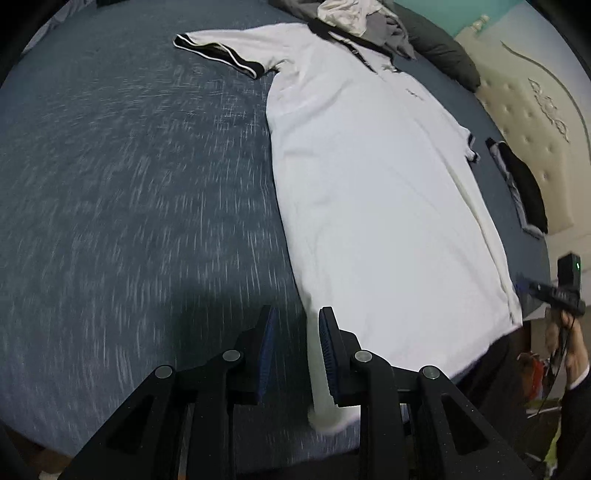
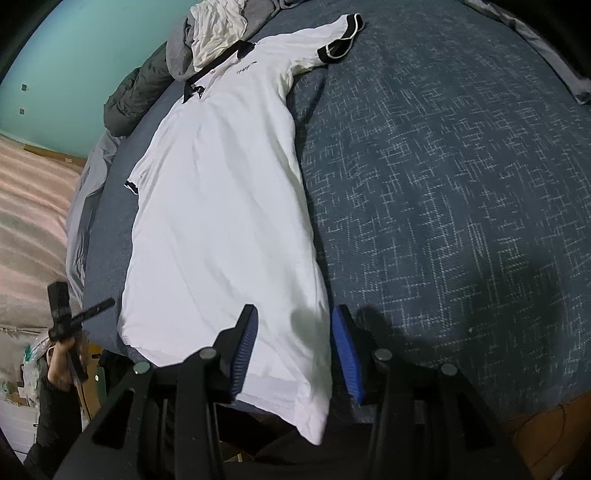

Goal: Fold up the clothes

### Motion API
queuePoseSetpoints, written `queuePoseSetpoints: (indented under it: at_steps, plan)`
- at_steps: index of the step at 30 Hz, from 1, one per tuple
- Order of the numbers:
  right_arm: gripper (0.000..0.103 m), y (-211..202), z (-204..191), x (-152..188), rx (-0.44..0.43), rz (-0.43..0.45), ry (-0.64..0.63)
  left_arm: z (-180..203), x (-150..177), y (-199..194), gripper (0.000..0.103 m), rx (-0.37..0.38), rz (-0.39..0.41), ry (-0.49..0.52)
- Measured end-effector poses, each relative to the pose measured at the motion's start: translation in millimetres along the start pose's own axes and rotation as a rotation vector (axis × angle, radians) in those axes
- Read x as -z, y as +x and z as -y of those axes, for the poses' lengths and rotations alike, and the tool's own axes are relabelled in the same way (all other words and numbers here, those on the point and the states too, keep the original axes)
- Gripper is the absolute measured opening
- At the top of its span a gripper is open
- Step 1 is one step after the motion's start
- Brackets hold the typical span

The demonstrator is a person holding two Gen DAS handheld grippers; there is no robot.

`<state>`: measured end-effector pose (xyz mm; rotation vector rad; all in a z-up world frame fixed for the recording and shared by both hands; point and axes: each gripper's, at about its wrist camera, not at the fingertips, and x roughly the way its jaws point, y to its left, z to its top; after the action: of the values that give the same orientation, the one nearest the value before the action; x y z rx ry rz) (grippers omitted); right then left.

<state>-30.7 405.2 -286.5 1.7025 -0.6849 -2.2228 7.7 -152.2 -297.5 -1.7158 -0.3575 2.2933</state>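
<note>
Both grippers agape over white polo hem; collar part-hidden under clothes pile.

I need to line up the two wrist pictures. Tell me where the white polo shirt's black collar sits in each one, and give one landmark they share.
Left wrist: the black collar lies top centre-right, half under the pile of clothes.
Right wrist: the collar lies top centre-left, beside the same pile.
Shared landmark: the black-cuffed sleeve spread on the blue bedspread.
</note>
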Motion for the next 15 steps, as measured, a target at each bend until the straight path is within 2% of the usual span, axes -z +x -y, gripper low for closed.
queuePoseSetpoints:
  at_steps: [4,7,13,15]
  plan:
    - [0.043,-2.1,-3.4,1.6,0.000,0.004,-0.011,13.8,9.3,-8.0,0.026,-0.025,0.008,0.054]
    - [0.043,-4.1,-6.4,3.3,-0.011,0.011,-0.014,40.3,-4.6,9.8,0.026,-0.040,-0.002,0.083]
    - [0.044,-6.1,-12.2,8.8,-0.022,0.016,-0.016,45.9,11.8,29.9,0.026,-0.085,-0.056,0.094]
    - [0.046,-7.2,-13.3,11.3,-0.021,0.014,-0.018,44.3,11.4,35.0,0.026,-0.077,-0.058,0.090]
